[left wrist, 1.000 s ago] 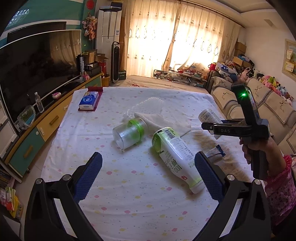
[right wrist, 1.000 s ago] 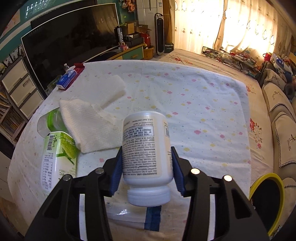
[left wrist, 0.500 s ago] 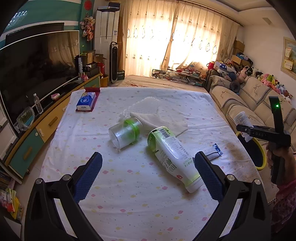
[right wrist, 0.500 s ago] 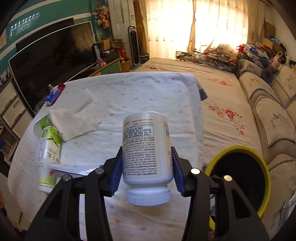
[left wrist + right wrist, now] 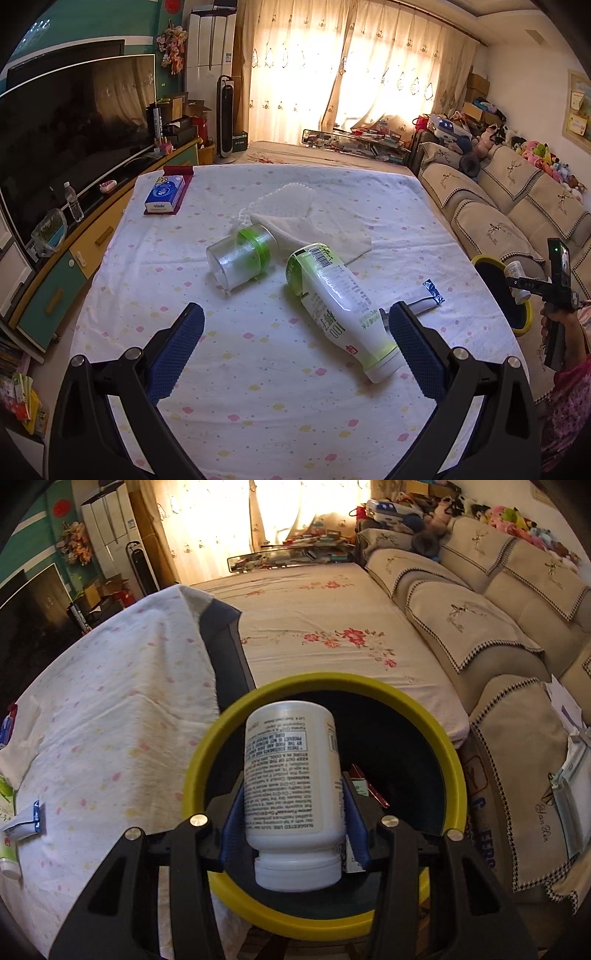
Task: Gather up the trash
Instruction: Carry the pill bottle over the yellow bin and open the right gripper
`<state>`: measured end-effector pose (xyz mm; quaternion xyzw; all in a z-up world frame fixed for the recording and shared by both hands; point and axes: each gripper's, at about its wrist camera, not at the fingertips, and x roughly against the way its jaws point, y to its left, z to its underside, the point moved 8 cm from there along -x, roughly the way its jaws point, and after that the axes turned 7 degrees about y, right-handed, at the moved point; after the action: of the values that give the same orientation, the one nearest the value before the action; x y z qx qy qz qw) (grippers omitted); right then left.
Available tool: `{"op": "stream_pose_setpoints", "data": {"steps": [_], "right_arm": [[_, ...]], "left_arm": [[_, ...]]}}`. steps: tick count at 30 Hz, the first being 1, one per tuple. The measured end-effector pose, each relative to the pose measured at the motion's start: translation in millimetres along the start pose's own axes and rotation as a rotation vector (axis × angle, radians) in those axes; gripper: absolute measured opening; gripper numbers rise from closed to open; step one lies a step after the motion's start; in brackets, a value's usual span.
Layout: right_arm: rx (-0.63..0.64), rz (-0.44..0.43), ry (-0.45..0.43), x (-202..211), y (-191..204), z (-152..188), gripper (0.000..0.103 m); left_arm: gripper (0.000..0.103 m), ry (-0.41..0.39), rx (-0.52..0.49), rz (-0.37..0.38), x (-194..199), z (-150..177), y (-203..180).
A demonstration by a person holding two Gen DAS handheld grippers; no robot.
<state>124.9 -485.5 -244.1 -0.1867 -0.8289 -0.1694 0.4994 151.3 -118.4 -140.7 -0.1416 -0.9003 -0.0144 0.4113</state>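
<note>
my right claw (image 5: 291, 812) clamped on white pill bottle (image 5: 291, 779), over yellow-rimmed bin (image 5: 456, 771) | bin contents dim | my left claw (image 5: 291, 347) wide, empty

Sunlight is glowing through sheer embroidered curtains (image 5: 354, 70) spanning the far wall, washing the room in warm yellow. A large dark television (image 5: 70, 125) is standing on a teal and yellow cabinet (image 5: 62, 266) along the left side, under a teal wall. A beige sofa (image 5: 517, 199) with embroidered covers is lining the right side, soft toys (image 5: 543, 158) crowding its back, while a tall white air conditioner (image 5: 210, 66) is standing in the far corner
</note>
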Motion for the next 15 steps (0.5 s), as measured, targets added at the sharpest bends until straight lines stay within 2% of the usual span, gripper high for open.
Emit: {"op": "stream_pose_setpoints", "data": {"steps": [8,11,15], "right_arm": [[-0.023,0.02,0.067,-34,-12,6,0.046],[-0.033,0.019,0.063,-36,-13,6,0.054],[-0.028,0.02,0.036,-28,-11,6,0.055]], "left_arm": [[0.098,0.015,-0.022,-0.002,-6,0,-8],[0.098,0.018,-0.025,-0.001,-7,1,-9],[0.098,0.022,-0.025,0.0,-9,1,-10]]}}
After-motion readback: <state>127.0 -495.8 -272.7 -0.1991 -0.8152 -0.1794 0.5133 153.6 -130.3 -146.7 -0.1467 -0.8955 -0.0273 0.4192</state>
